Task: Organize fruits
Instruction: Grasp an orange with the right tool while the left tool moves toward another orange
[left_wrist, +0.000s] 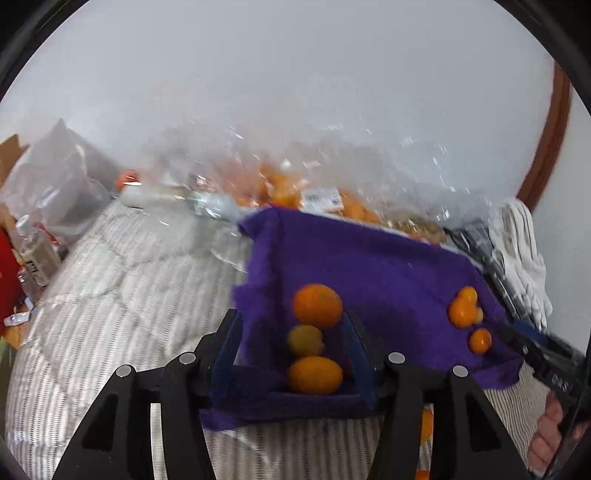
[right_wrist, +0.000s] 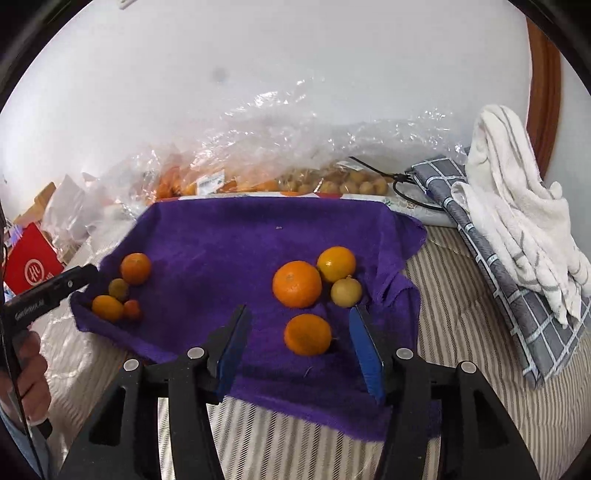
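Observation:
A purple towel (right_wrist: 229, 240) lies on a striped bed and holds two groups of citrus fruit. In the right wrist view, my right gripper (right_wrist: 299, 317) is open, its blue fingers on either side of a small orange (right_wrist: 307, 334); behind it sit a bigger orange (right_wrist: 297, 283), a yellow-orange fruit (right_wrist: 336, 264) and a small lemon (right_wrist: 346, 291). At the towel's left edge lie an orange (right_wrist: 135, 268), a greenish fruit (right_wrist: 118, 289), another orange (right_wrist: 107, 307) and a tiny one (right_wrist: 132, 309). My left gripper (left_wrist: 291, 321) is open around that left group: an oval orange (left_wrist: 314, 374), a greenish fruit (left_wrist: 305, 339), an orange (left_wrist: 317, 305).
Clear plastic bags of oranges (right_wrist: 184, 181) and small yellow fruit (right_wrist: 351, 181) lie behind the towel by the wall. A white towel (right_wrist: 517, 206) on a grey checked cloth (right_wrist: 517, 314) sits to the right. A red box (right_wrist: 31, 266) and clutter are at the left.

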